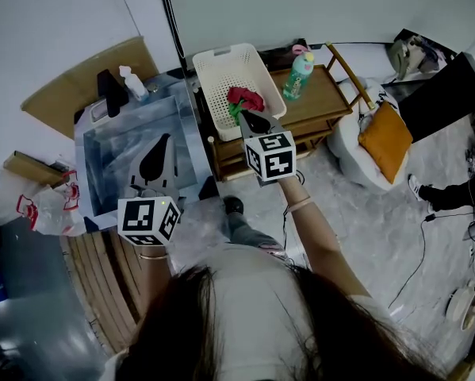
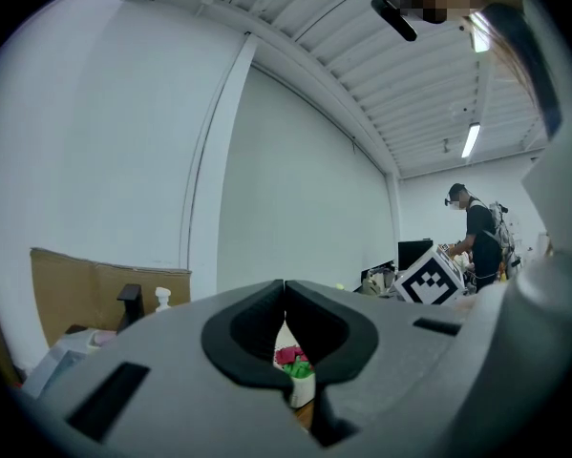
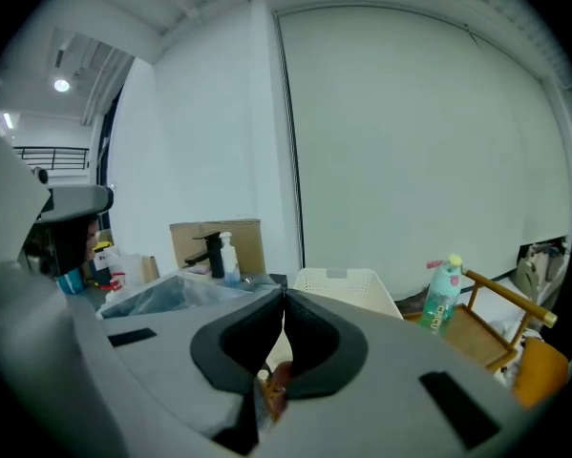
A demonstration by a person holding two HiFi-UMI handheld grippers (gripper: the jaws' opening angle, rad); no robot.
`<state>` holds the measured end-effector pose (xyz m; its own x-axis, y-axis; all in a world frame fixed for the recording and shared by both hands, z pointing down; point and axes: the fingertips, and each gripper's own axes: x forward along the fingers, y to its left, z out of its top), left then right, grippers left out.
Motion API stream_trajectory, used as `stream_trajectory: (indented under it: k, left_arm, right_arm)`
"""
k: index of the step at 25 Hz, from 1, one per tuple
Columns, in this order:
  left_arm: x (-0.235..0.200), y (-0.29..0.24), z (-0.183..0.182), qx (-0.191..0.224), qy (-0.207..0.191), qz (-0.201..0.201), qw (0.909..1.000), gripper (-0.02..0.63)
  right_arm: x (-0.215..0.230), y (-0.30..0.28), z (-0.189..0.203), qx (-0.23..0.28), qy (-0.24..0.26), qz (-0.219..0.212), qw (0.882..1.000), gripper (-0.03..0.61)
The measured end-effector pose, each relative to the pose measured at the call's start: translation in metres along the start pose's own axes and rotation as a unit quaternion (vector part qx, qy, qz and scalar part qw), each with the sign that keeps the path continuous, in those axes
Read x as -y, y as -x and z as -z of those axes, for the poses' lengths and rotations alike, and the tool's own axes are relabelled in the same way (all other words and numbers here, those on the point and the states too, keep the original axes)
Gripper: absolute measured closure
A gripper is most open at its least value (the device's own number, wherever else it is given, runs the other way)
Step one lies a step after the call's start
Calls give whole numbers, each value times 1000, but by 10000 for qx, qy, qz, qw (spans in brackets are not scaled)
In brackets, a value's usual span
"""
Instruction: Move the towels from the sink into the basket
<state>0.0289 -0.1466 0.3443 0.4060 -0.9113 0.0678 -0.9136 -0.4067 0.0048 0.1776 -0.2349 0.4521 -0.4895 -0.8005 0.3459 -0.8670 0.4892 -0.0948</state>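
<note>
Reference landmark: the white basket point(image 1: 221, 60), standing on the wooden bench point(image 1: 326, 100) with its long axis running away from me. The towels point(image 1: 246, 98), a red one bunched against a green one, lie inside the basket at its near end. I read the right tongs point(image 1: 249, 117) as fully shut and empty: in the right gripper view the pads meet along one line with nothing between them. Their tips sit at the basket's near rim, just beside the towels and pointing along the basket's long axis. I read the left tongs point(image 1: 165, 138) as shut and empty as well. They hang to the left of the basket, over the sink point(image 1: 110, 143), and point level towards the far wall. The part of the sink that I can see holds no towel; the part under the left tongs is hidden. If a towel does remain there, I judge the left tongs the nearer tool, with the carry running rightward to the basket. A green bottle point(image 1: 298, 74) stands just right of the basket, beside that path's end.
</note>
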Motion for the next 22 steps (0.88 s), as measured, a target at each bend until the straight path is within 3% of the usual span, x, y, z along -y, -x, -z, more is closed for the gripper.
stream_trajectory:
  k: [9, 22]
  left_arm:
    - [12, 27, -2, 75, -28, 29, 10000, 606]
    - [29, 69, -12, 243, -118, 51, 9996, 606]
  right_arm:
    - [-34, 45, -22, 477, -377, -206, 9979, 552]
    - [-76, 104, -40, 889, -29, -237, 9958, 552]
